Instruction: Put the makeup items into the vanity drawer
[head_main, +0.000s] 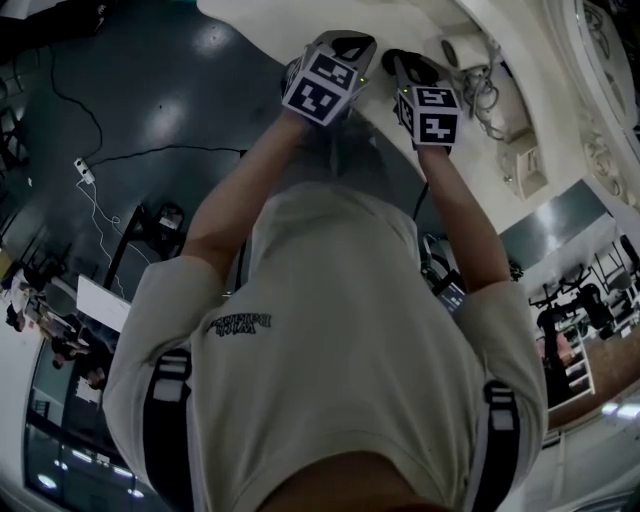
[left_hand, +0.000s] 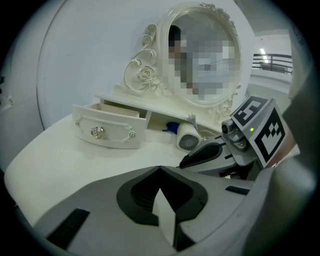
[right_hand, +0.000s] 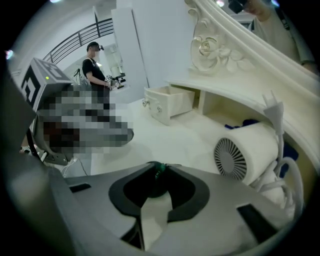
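Head view: glossy dark floor (head_main: 170, 90) with loose cables (head_main: 100, 190), and a white table (head_main: 270, 20) at the top edge. The left hand-held gripper (head_main: 348, 45) and right hand-held gripper (head_main: 408, 65) sit side by side over the table. The drawer is not visible here.

Left gripper view: smooth white tabletop against a plain white wall. The drawer (left_hand: 107, 127) stands pulled open at the left under the shelf, with a carved front and a crystal-like knob (left_hand: 97, 132). Above it is an oval mirror (left_hand: 145, 75) in a rose-scroll frame. A white hair dryer (left_hand: 189, 139) with a round grille lies near a blue thing (left_hand: 172, 127) in the open nook. The left jaws are pressed together with nothing between them.

Right gripper view: only this view shows a small green thing (right_hand: 159, 172) pinched at the right jaw tips, well apart from the drawer. It also shows the dryer's plug (right_hand: 272, 107), a person (right_hand: 95, 70) in the background, and a railing (right_hand: 85, 35).
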